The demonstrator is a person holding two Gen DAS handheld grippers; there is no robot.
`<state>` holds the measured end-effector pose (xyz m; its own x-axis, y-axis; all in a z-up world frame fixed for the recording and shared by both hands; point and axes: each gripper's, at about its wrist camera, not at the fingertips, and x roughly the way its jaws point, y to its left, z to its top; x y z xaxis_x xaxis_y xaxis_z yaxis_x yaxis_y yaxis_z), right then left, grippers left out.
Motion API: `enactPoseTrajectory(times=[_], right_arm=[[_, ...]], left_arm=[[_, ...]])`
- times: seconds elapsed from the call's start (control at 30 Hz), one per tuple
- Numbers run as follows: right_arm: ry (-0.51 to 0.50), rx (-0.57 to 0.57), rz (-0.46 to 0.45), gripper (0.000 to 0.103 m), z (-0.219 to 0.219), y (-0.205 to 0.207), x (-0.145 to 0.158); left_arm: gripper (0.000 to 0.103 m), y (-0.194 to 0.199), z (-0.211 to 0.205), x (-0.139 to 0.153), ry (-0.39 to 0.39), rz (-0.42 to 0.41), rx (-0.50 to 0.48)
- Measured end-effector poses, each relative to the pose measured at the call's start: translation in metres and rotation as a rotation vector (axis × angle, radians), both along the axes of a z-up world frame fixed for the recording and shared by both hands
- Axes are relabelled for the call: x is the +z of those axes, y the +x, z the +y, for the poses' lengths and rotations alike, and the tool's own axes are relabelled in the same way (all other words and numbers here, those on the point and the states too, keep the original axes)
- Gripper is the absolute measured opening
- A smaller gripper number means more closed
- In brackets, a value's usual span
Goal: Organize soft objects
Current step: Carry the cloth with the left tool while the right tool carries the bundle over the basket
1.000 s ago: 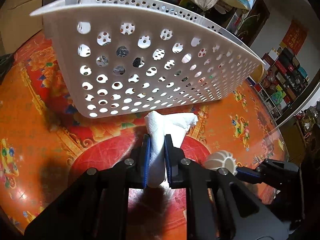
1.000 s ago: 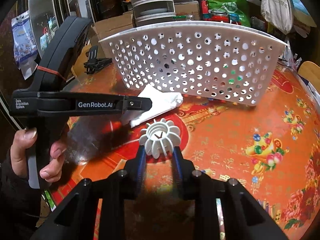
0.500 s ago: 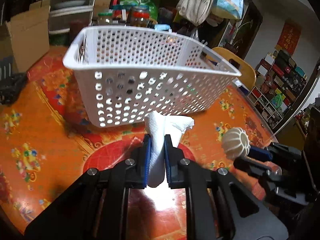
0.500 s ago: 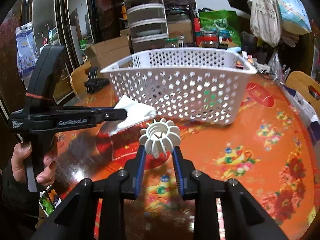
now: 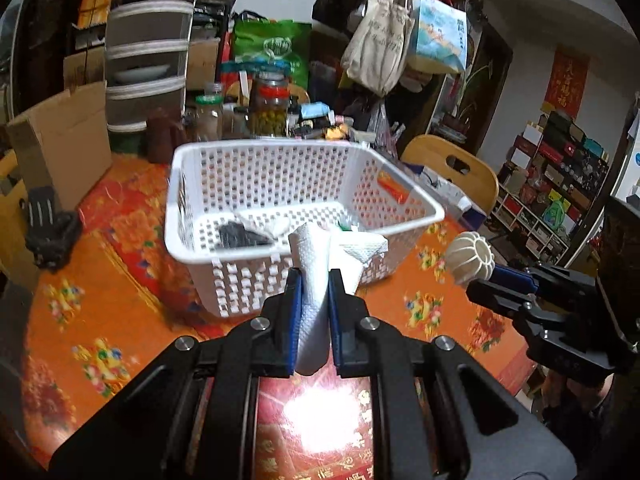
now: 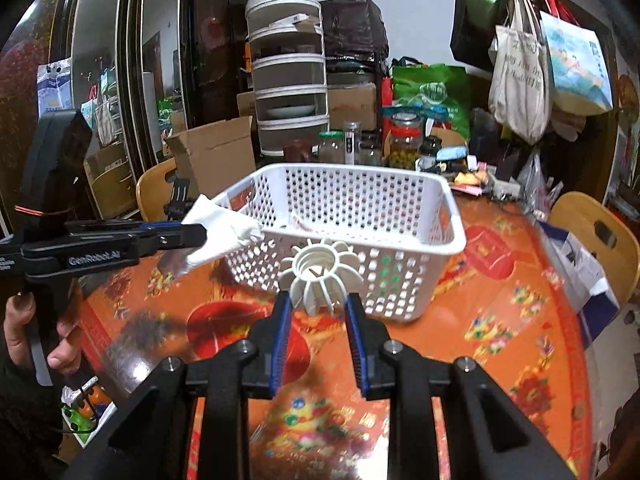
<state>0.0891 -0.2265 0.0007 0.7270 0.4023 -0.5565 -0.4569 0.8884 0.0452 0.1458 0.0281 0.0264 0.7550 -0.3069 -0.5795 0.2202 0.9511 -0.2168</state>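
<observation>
White paper towel (image 5: 316, 280), crumpled, pinched upright, at 6 o'clock of white perforated basket (image 5: 248, 280). Ribbed white ball (image 6: 320, 276) held off table, 6 o'clock of basket. Dark item (image 5: 240, 236) inside.

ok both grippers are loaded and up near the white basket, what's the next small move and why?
Probably carry the left gripper forward over the basket's near rim, then release. It is shut on the paper towel, which hangs at about rim height, just short of the basket. The right gripper, shut on the ribbed white ball, looks about as close and could follow.
</observation>
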Motion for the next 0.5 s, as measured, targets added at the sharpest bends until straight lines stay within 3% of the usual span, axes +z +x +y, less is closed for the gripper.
enactPoseTrajectory(times=[0.23,0.5], right_arm=[[-0.019,-0.016,0.000,0.025,0.001,0.037,0.020],[-0.044,-0.032,0.046,0.025,0.008,0.088,0.028]], left_arm=[[0.011,0.037,0.011,0.042,0.015,-0.004,0.038],[0.011,0.107,0.013,0.048,0.019,0.087,0.067]])
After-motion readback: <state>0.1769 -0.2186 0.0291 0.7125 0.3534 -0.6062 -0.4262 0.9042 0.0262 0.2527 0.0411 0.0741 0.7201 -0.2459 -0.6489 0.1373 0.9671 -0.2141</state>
